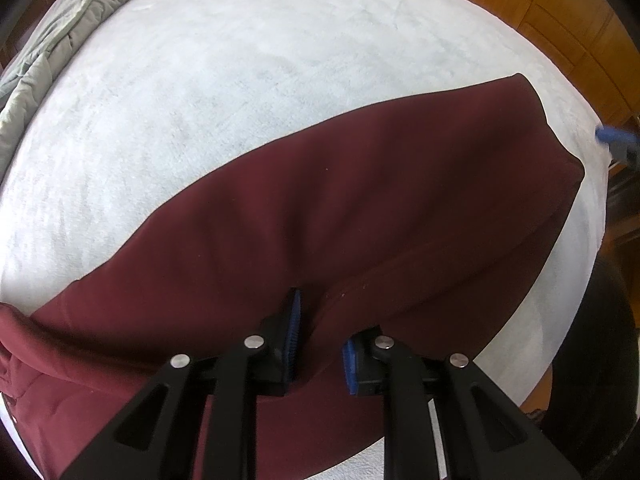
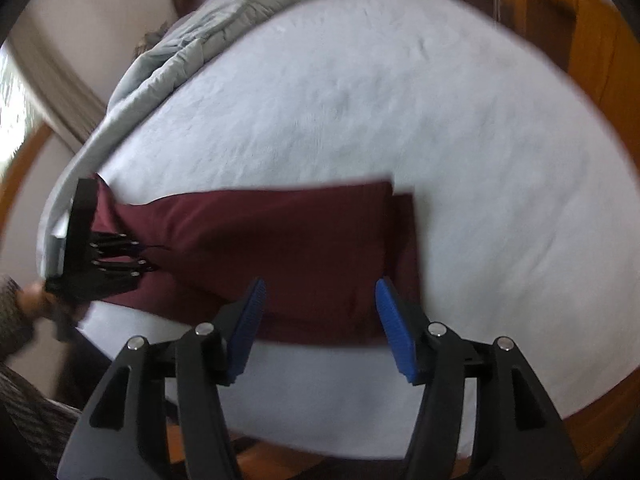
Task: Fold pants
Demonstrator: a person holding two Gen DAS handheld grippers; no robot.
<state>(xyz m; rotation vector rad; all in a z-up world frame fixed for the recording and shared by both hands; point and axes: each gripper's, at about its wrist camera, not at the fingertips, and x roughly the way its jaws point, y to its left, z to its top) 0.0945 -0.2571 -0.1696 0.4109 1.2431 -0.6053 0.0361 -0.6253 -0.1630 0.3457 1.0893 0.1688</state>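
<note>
Dark maroon pants (image 1: 340, 208) lie stretched on a pale bed cover (image 1: 240, 80), folded lengthwise. My left gripper (image 1: 320, 340) sits low over the pants near the waist end, jaws a little apart with a fold of fabric between the blue pads; whether they grip it is unclear. It also shows in the right wrist view (image 2: 132, 256). My right gripper (image 2: 320, 304) is open and empty, hovering above the near edge of the pants (image 2: 280, 248) by the leg ends. Its blue tip (image 1: 612, 136) shows at the right edge of the left wrist view.
A crumpled grey duvet (image 2: 200, 36) lies along the far left of the bed. Wooden floor (image 1: 560, 20) and wooden furniture (image 2: 592, 40) surround the bed. The person's hand and knit sleeve (image 2: 16, 308) are at the left.
</note>
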